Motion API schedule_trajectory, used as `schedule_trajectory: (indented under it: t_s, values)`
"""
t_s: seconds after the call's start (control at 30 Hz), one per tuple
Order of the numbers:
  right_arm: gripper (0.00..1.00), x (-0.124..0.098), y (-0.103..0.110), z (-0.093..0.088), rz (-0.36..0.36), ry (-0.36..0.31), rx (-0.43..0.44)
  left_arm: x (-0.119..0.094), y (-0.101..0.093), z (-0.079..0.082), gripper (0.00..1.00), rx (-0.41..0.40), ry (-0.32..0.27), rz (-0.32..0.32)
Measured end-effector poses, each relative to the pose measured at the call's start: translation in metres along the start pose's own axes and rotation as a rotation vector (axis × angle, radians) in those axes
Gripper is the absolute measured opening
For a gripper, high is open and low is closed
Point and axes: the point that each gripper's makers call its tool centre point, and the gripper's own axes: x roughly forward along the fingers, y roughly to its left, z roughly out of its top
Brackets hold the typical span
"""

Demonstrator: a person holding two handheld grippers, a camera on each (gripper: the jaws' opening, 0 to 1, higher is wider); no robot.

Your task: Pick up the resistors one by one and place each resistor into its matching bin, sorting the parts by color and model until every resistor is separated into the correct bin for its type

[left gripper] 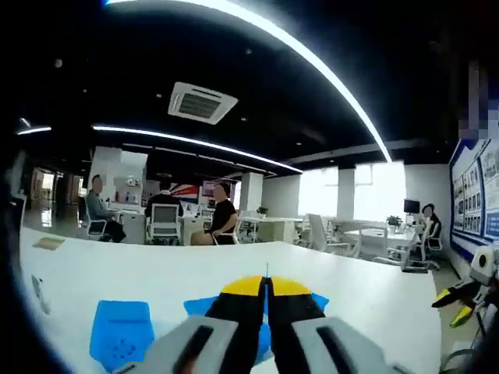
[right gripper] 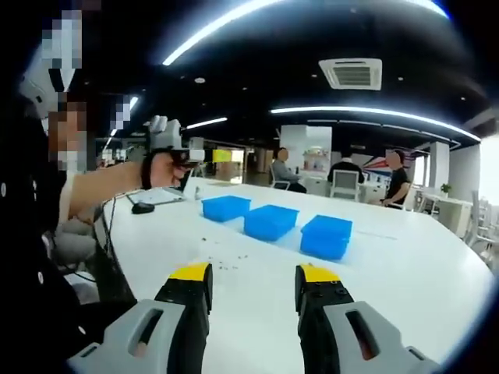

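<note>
My left gripper (left gripper: 267, 287) is shut, its yellow-tipped jaws pressed together. A thin dark wire (left gripper: 267, 269) sticks up from between the tips, seemingly a resistor lead. Blue bins (left gripper: 121, 331) lie below and behind those jaws on the white table (left gripper: 366, 292). In the right gripper view my right gripper (right gripper: 255, 274) is open, nothing between its jaws. Small resistors (right gripper: 222, 261) lie scattered just ahead of it. Past them stand three blue bins (right gripper: 226, 207), (right gripper: 270, 221), (right gripper: 327, 235) in a row. A hand holds the left gripper (right gripper: 173, 144) raised at the table's far left.
A person (right gripper: 47, 202) stands at the table's left end, with a black cable and small device (right gripper: 142, 207) on the table nearby. The right gripper (left gripper: 460, 300) enters the left gripper view at the right edge. Seated people and office chairs (left gripper: 164, 222) are beyond the table.
</note>
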Motion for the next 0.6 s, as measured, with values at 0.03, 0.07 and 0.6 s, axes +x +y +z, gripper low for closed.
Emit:
schedule_trajectory:
  t_s: [0.03,0.07,0.6]
  values:
    - [0.44,0.0,0.0,0.0,-0.001,0.0,0.002,0.009,0.004,-0.001,0.05,-0.001,0.004,0.003]
    - [0.44,0.0,-0.001,-0.001,-0.004,0.001,0.004,0.016,0.008,-0.002,0.05,-0.009,0.007,0.006]
    - [0.44,-0.002,-0.013,-0.006,-0.035,0.011,0.014,0.086,0.034,-0.026,0.05,0.016,0.09,0.045]
